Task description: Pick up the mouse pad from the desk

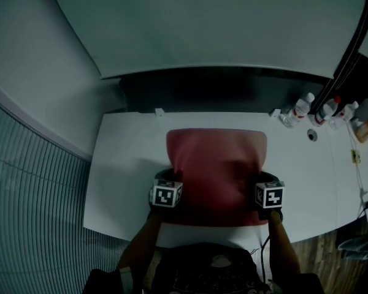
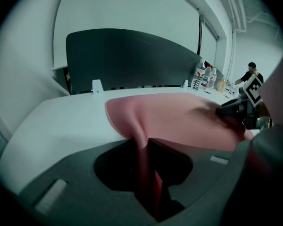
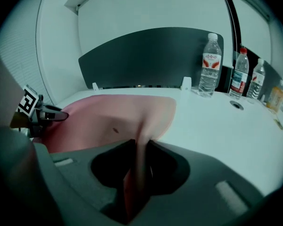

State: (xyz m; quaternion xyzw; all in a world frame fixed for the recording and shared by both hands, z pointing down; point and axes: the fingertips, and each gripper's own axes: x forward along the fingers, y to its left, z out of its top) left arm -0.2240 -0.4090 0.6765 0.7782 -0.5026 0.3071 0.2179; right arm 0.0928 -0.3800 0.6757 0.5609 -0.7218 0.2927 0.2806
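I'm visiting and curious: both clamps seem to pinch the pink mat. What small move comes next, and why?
The left gripper and right gripper are each shut on a side edge of the mouse pad, whose far end lies on the desk. So probably lift both together, slowly and evenly.

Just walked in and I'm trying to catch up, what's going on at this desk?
A person holds a gripper in each hand and is taking hold of a pink mouse pad. The left gripper is shut on the pad's near left edge, and the right gripper on its near right edge. Both edges are pulled up into folds. The far part of the pad appears to rest on the white desk.
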